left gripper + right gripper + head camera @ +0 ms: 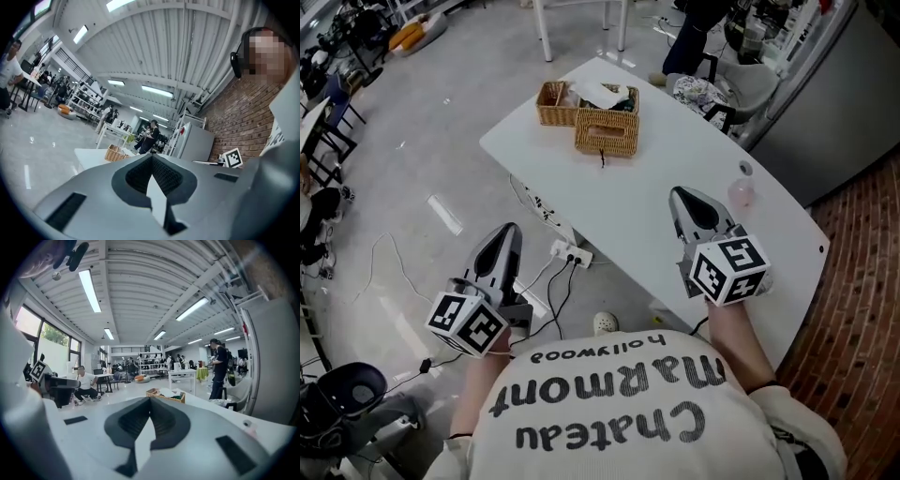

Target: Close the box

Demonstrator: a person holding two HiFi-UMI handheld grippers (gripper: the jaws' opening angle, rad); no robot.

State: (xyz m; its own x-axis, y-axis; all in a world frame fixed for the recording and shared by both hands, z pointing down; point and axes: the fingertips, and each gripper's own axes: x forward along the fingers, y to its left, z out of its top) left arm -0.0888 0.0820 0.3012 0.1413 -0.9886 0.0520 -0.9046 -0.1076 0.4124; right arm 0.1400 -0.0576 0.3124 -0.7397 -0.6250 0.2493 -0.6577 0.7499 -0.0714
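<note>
Two open wicker boxes stand side by side at the far end of the white table (694,159): a larger one (607,131) with cloth-like items inside, and a smaller one (553,103) behind it to the left. They show small in the left gripper view (114,153) and the right gripper view (165,395). My left gripper (508,228) is shut and empty, off the table's left side above the floor; its tips (151,157) meet. My right gripper (682,192) is shut and empty over the table's near part, well short of the boxes; its jaws (150,399) are together.
A pink bottle (741,192) stands on the table just right of the right gripper. A white power strip (572,253) with cables lies on the floor under the table's left edge. A chair (722,94) and a standing person (218,366) are beyond the table.
</note>
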